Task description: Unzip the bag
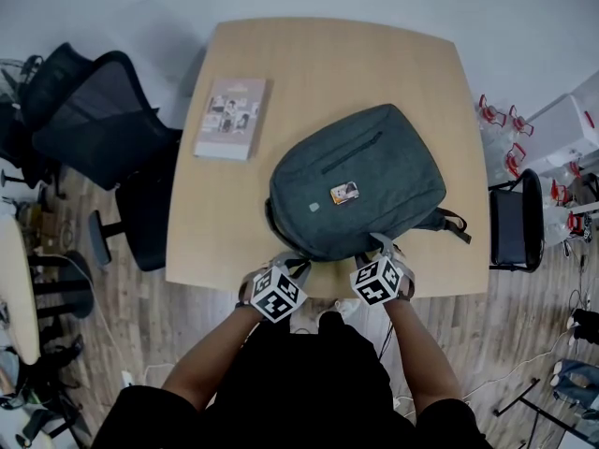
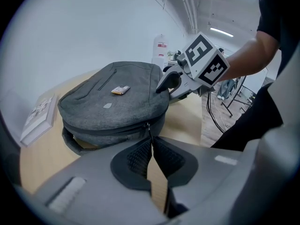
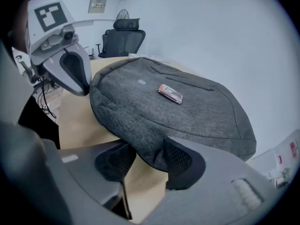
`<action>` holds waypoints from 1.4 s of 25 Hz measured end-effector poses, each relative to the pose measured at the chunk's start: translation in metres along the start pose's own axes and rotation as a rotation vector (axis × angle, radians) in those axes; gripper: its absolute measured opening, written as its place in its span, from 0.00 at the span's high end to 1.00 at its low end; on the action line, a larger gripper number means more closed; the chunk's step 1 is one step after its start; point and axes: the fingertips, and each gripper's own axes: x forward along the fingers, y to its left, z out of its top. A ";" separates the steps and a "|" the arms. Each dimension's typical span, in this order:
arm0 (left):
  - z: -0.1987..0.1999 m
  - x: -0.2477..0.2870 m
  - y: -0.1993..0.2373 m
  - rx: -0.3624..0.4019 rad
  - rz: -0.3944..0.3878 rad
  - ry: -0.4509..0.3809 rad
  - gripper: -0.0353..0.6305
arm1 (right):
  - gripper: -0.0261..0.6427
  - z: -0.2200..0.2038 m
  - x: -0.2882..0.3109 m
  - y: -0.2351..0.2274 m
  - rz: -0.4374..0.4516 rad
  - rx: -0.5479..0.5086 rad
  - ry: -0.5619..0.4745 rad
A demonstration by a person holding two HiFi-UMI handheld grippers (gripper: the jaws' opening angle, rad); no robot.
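A grey backpack (image 1: 356, 181) lies flat on the wooden table (image 1: 328, 54), with a small orange-and-white tag (image 1: 344, 193) on its front. Both grippers are at its near edge. My left gripper (image 1: 285, 262) is shut on the zipper pull (image 2: 149, 130) of the main zip, the pull pinched between the pads (image 2: 136, 156). My right gripper (image 1: 382, 246) has the rounded edge of the backpack (image 3: 178, 107) between its jaws, and the pads (image 3: 180, 161) press on the grey fabric. The zip line (image 2: 108, 134) looks closed along the side.
A book (image 1: 232, 117) lies on the table to the left of the bag. A black office chair (image 1: 103, 129) stands at the table's left side, another dark chair (image 1: 515, 218) at its right. The person's body is close against the near edge.
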 end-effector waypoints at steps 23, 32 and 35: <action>0.005 0.003 -0.017 -0.001 -0.032 -0.038 0.89 | 0.69 0.014 0.002 0.018 -0.055 0.088 -0.027; 0.007 0.010 -0.021 -0.032 -0.036 -0.051 0.90 | 0.68 0.015 0.000 0.021 -0.083 0.010 -0.065; 0.005 0.005 -0.014 -0.071 -0.025 -0.077 0.90 | 0.67 0.016 -0.004 0.022 -0.068 -0.044 -0.083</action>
